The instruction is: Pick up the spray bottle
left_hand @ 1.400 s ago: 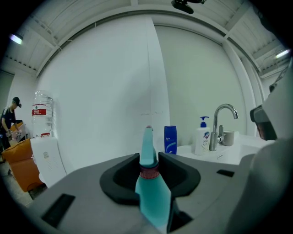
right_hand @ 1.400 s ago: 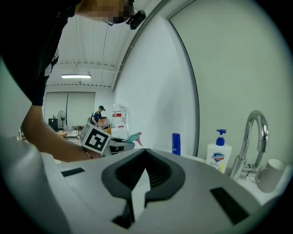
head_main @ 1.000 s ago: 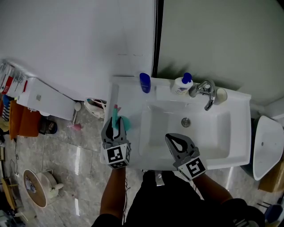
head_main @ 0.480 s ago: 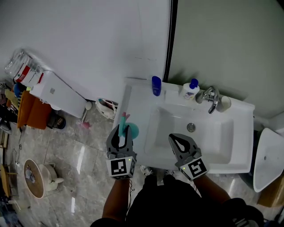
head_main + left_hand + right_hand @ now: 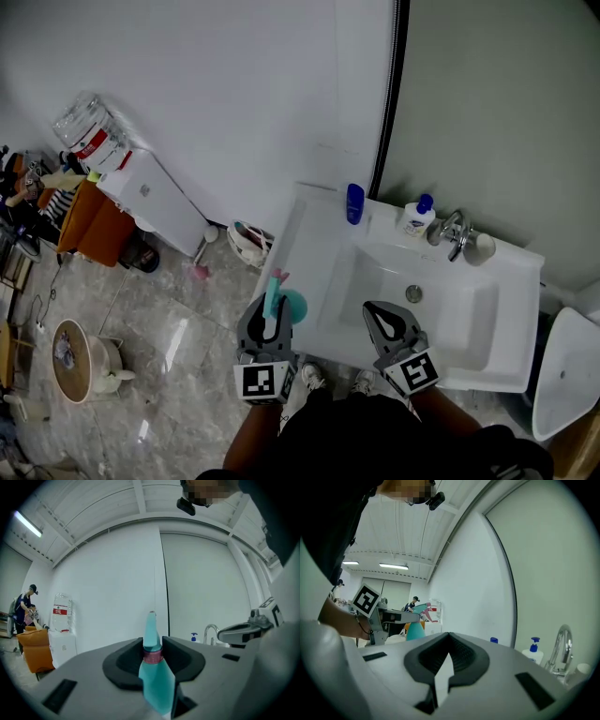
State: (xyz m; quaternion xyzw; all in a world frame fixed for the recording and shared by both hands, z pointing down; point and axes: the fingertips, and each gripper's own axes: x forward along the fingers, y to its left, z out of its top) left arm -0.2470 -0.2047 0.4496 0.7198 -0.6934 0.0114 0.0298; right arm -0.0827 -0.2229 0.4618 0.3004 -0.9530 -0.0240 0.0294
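Observation:
A teal spray bottle (image 5: 289, 303) with a pink trigger and collar stands upright in my left gripper (image 5: 269, 306), which is shut on its neck. It hangs in the air over the left front corner of the white sink (image 5: 319, 225). In the left gripper view the bottle (image 5: 153, 679) fills the gap between the dark pads (image 5: 124, 660), nozzle pointing up. My right gripper (image 5: 380, 310) hovers over the sink's front rim, shut and holding nothing. In the right gripper view its jaws (image 5: 449, 637) meet at the tips, and the bottle (image 5: 415, 630) shows at the left.
On the sink's back ledge stand a blue bottle (image 5: 354, 202), a white pump bottle (image 5: 417, 216), a chrome tap (image 5: 452, 232) and a cup (image 5: 480, 247). A water dispenser (image 5: 155, 197) and an orange seat (image 5: 89, 225) are at the left; a white fixture (image 5: 562, 380) is at the right.
Both grippers have come up and back from the sink, the left one carrying the spray bottle. The sink now looks smaller and more of the floor at the left is in view.

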